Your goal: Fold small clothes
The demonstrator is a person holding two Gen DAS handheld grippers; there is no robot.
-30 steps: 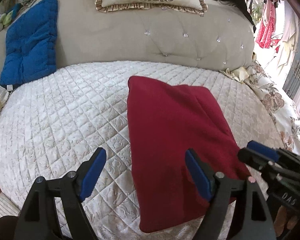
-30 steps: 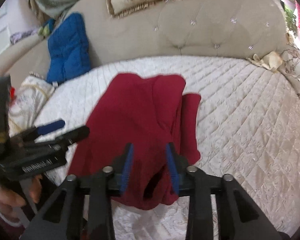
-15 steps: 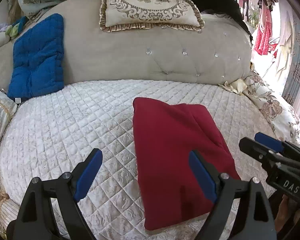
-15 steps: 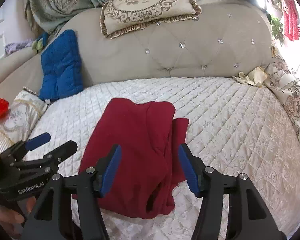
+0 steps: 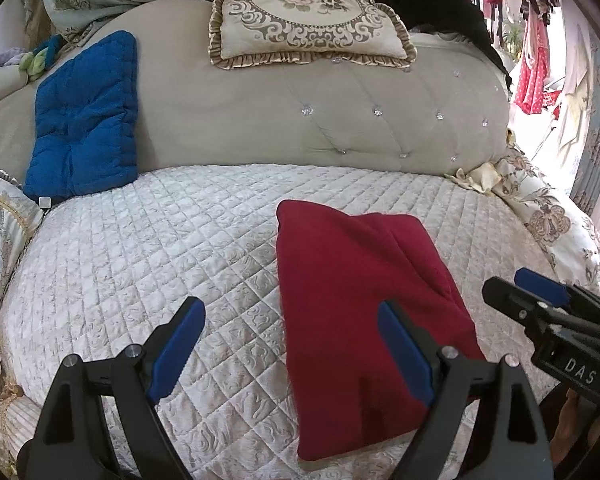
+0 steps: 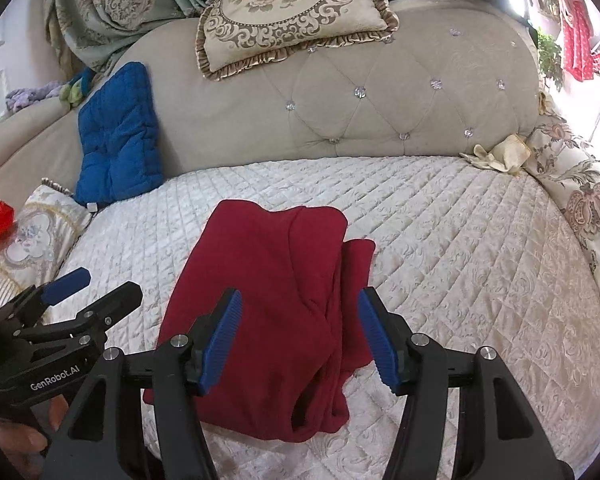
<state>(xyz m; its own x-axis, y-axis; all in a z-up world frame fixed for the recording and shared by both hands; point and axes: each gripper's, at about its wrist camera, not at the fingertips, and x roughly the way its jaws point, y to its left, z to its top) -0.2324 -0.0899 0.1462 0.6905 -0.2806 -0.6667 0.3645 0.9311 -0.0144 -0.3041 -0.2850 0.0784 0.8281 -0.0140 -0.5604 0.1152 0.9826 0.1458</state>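
Observation:
A dark red garment (image 5: 360, 300) lies folded into a long rectangle on the quilted cream seat cover (image 5: 140, 260). In the right wrist view the garment (image 6: 268, 280) shows a layered fold along its right side. My left gripper (image 5: 288, 312) hovers open and wide over the garment's left edge and the quilt, holding nothing. My right gripper (image 6: 299, 300) hangs open above the garment's near half, its pads clear of the cloth. The right gripper (image 5: 540, 292) appears at the right of the left wrist view. The left gripper (image 6: 80, 292) appears at the left of the right wrist view, with a hand below it.
A tufted beige backrest (image 5: 300, 120) curves behind the seat. A blue cushion (image 5: 84, 120) leans on it at the left and an ornate frilled pillow (image 5: 308, 12) sits on top. Floral fabric (image 5: 548, 220) drapes at the right. Clothes (image 5: 536, 72) hang beyond.
The right gripper's jaws have widened from nearly closed to open. Both grippers have pulled back and tilted up from the garment, which lies still on the quilt.

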